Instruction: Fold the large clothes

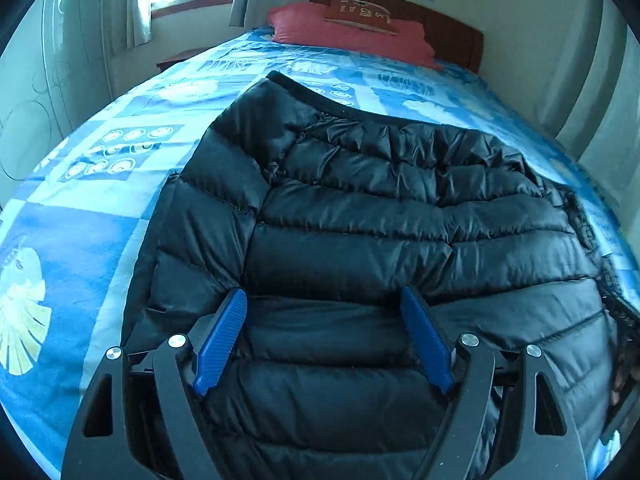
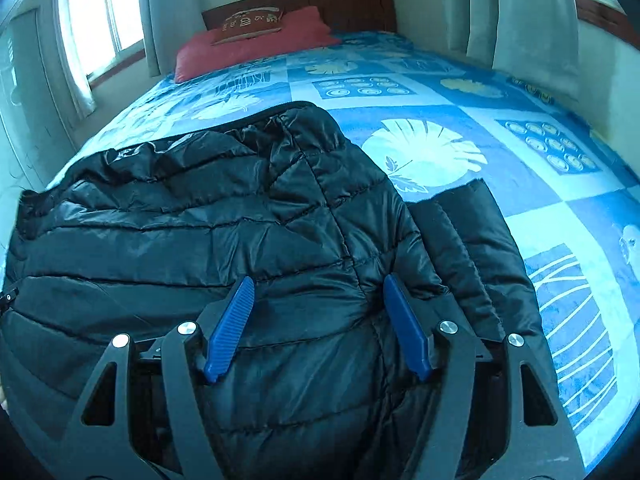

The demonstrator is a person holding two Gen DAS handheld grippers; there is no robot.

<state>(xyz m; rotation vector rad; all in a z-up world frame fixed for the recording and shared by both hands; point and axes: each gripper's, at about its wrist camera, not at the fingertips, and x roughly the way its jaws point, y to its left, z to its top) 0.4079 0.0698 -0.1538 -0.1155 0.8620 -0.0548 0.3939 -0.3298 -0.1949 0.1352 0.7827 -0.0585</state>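
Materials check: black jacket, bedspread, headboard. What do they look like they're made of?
Puffer jacket: thin glossy synthetic shell, probably nylon or polyester, over soft fill; it shows sheen, fine crinkles and stitched puffy channels. Its collar looks matte and ribbed, likely knit.
Bedspread: matte printed woven fabric, possibly cotton or a blend; no shine.
Headboard: reddish-brown wood or wood veneer, smooth finish; which one is unclear.

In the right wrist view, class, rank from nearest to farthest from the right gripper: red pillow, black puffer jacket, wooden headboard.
1. black puffer jacket, directly under the right gripper
2. red pillow, far end of bed
3. wooden headboard, behind the pillow, against the wall
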